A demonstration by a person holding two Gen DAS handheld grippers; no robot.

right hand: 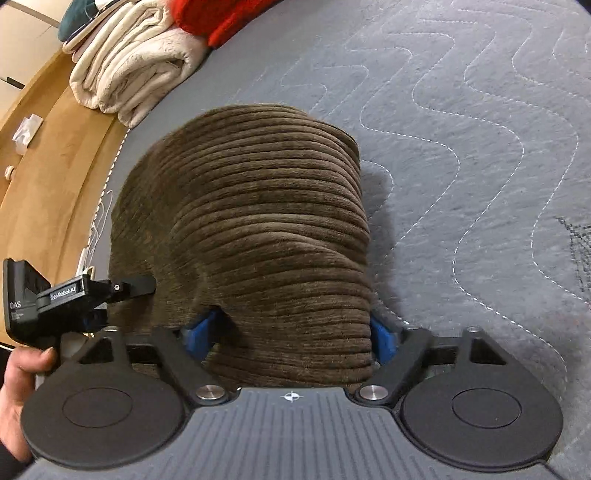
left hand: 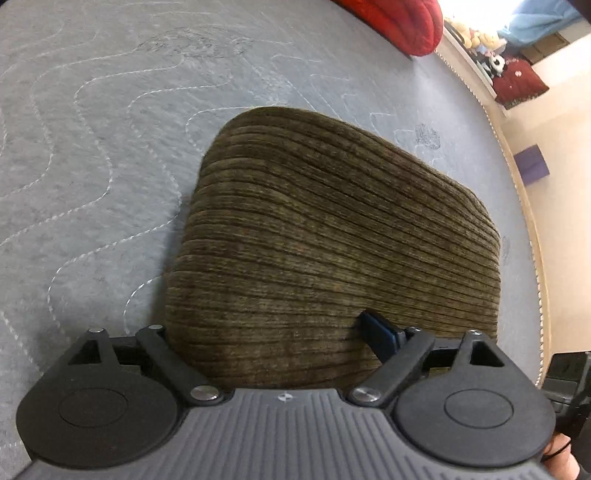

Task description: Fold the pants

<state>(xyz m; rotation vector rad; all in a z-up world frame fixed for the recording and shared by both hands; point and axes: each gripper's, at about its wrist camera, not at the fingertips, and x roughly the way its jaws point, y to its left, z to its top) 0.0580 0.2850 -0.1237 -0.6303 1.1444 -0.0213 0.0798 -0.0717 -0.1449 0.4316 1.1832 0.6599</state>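
Brown corduroy pants [left hand: 332, 240] lie folded on the grey quilted bed [left hand: 92, 147]. My left gripper [left hand: 280, 343] has its fingers spread wide with the near edge of the pants between them; only the right blue fingertip [left hand: 380, 334] shows, the left one is under the cloth. In the right wrist view the pants [right hand: 266, 229] bulge up, and my right gripper [right hand: 291, 332] has its blue fingertips [right hand: 201, 330] wide apart around a thick fold of cloth. The left gripper [right hand: 133, 286] shows at the left, touching the same pants.
Folded cream blankets [right hand: 129, 66] and a red blanket [right hand: 229, 18] lie at the bed's far end. The bed edge and wooden floor [right hand: 44, 177] run along the left. Stuffed toys [left hand: 480, 40] sit on a ledge beyond the bed. A purple box [left hand: 532, 164] is on the floor.
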